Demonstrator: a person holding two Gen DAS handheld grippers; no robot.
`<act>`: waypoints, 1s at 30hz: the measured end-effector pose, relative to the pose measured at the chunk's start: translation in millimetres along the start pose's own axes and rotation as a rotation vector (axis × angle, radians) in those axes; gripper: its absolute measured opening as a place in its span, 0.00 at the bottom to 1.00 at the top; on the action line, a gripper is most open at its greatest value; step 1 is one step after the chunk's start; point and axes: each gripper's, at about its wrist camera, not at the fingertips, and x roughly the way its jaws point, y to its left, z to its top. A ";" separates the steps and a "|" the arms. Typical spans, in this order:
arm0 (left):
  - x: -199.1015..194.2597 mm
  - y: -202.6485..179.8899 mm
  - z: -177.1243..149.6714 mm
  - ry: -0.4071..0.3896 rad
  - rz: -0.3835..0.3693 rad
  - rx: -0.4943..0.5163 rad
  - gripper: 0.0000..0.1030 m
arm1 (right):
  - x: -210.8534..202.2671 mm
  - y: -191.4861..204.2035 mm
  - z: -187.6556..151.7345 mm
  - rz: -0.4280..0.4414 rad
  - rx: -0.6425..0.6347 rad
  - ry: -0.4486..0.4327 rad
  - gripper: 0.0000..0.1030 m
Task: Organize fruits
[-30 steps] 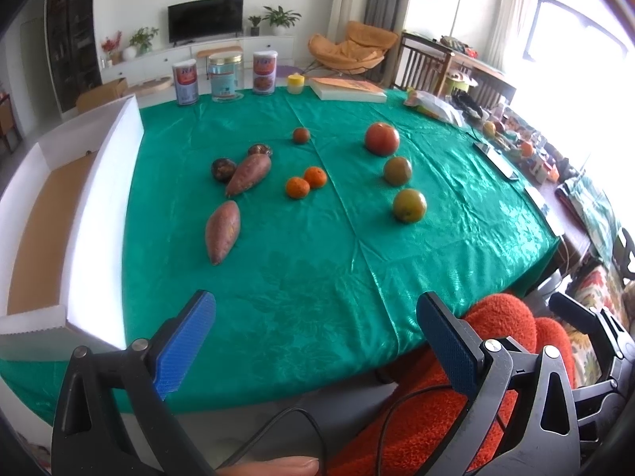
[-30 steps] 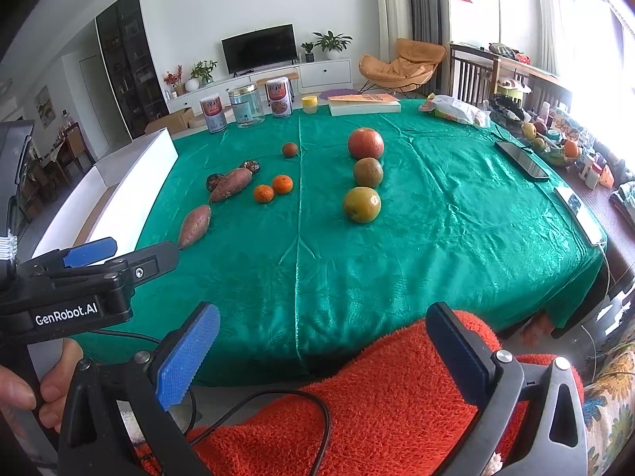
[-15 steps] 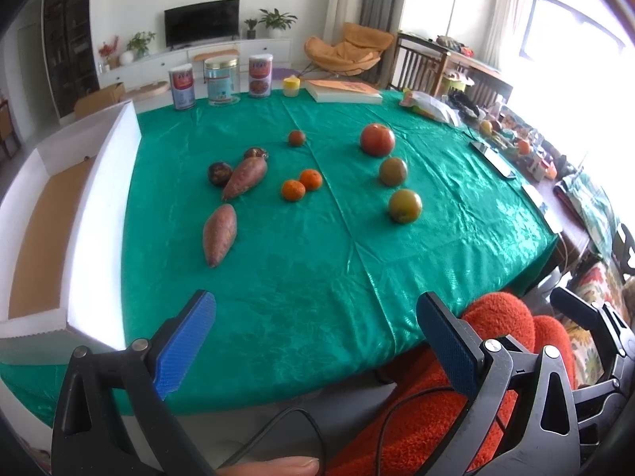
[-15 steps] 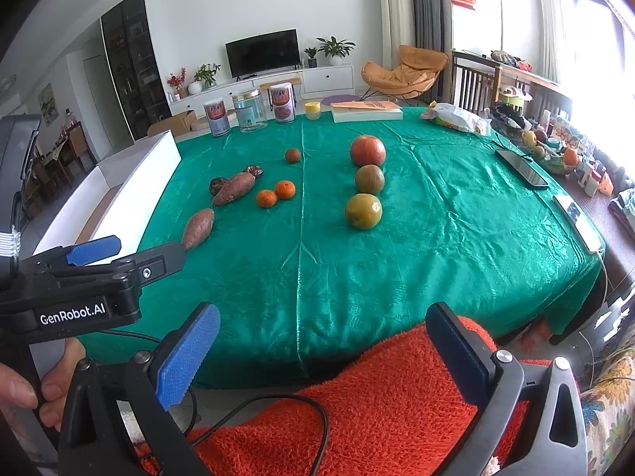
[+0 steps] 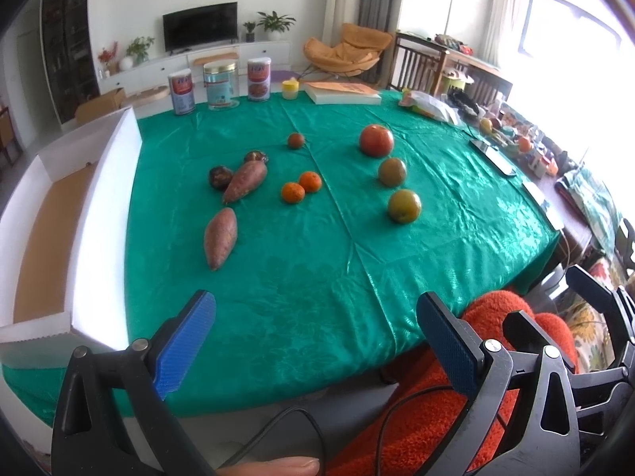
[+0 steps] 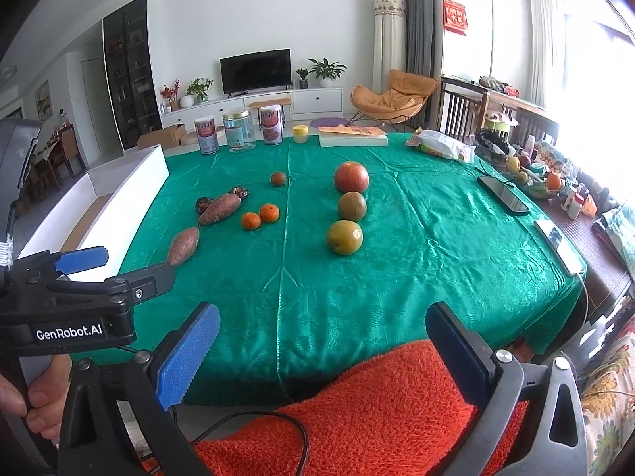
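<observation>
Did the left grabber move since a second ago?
Yes. In the left wrist view the sweet potato and the TV sit a little lower in the picture now, so the left gripper tipped or rose slightly. Jaws open.

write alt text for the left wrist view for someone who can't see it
An open blue-padded left gripper hovers at the near edge of a shiny green tablecloth with two reddish sweet potatoes, two small oranges and three large round fruits; a white open cardboard box sits left.

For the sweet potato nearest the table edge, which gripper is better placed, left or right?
Probably the left gripper. It is open and empty, on the side of the sweet potato and the white box. The right gripper, also open, faces the round fruits.
</observation>
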 end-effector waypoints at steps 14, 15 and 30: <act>-2.4 1.1 0.7 -0.004 0.001 -0.007 0.99 | -10.1 12.2 1.5 -0.034 -0.101 -0.080 1.00; -2.3 1.3 1.1 0.000 0.001 -0.009 0.99 | -10.8 11.5 1.7 -0.035 -0.098 -0.080 1.00; 25.1 51.9 2.9 0.097 0.040 -0.110 0.99 | -6.7 7.2 -0.8 0.002 -0.080 -0.061 1.00</act>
